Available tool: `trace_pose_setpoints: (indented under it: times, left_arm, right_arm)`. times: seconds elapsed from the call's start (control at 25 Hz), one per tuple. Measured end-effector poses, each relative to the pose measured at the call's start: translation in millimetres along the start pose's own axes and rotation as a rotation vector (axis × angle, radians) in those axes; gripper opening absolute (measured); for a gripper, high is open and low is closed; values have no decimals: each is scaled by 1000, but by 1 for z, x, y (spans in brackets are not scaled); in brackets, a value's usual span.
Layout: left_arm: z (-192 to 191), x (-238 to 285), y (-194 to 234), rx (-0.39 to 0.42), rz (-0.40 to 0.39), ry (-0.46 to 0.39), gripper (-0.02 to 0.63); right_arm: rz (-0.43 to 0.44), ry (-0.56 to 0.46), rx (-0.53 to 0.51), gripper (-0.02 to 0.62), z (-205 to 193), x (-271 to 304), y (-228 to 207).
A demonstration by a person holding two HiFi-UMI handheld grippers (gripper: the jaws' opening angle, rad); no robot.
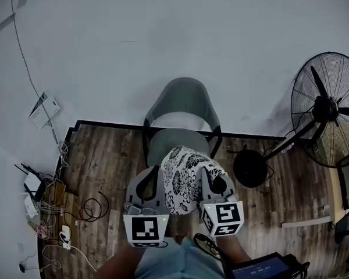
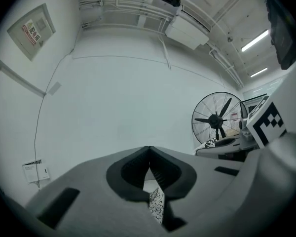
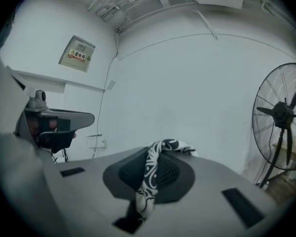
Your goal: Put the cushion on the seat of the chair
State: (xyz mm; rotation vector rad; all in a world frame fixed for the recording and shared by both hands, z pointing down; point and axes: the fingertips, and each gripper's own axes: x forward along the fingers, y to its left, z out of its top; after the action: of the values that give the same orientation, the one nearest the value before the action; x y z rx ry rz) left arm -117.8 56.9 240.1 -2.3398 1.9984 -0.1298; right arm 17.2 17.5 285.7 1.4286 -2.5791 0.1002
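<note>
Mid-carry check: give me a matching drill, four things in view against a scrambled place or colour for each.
Things:
1. cushion
2. chair
3. fan
4. cables

Descriptions:
a. on the floor, far left
b. stands at the right
c. black-and-white pattern
d. grey, backed against the wall

Pairs: 1-c, 2-d, 3-b, 4-a.

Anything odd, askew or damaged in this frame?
Nothing damaged. The black-and-white floral cushion hangs gripped by the left gripper and right gripper, not yet on the grey chair. At left, loose cables lie tangled on the wooden floor.
</note>
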Motion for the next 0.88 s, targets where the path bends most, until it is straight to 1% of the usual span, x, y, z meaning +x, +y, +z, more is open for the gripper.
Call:
trace_pose_setpoints:
  times: [0.2,0.4,0.68,0.76,0.84,0.88]
  left_arm:
    - [-4,18,9,8,-26,4,9]
    - [-11,33,11,6,-40,16,9]
    - [-25,64,27,-9,-11,52,9]
    - [-30,78,31,-20,-1,71,9]
    - [-36,92,39,-14,5,83,9]
    - [-38,100,43,-26,11,92,9]
  right_arm:
    - [-24,-12,-9,15,9,18,-4]
    - [-27,3,-14,14,5,35,-9]
    - [-19,26,3,15,-2,69,-26]
    - [-7,38,9,15,-7,84,-30]
    - [6,52,16,15,-11,102,-33]
    - [14,59,21,15,-13,112,-34]
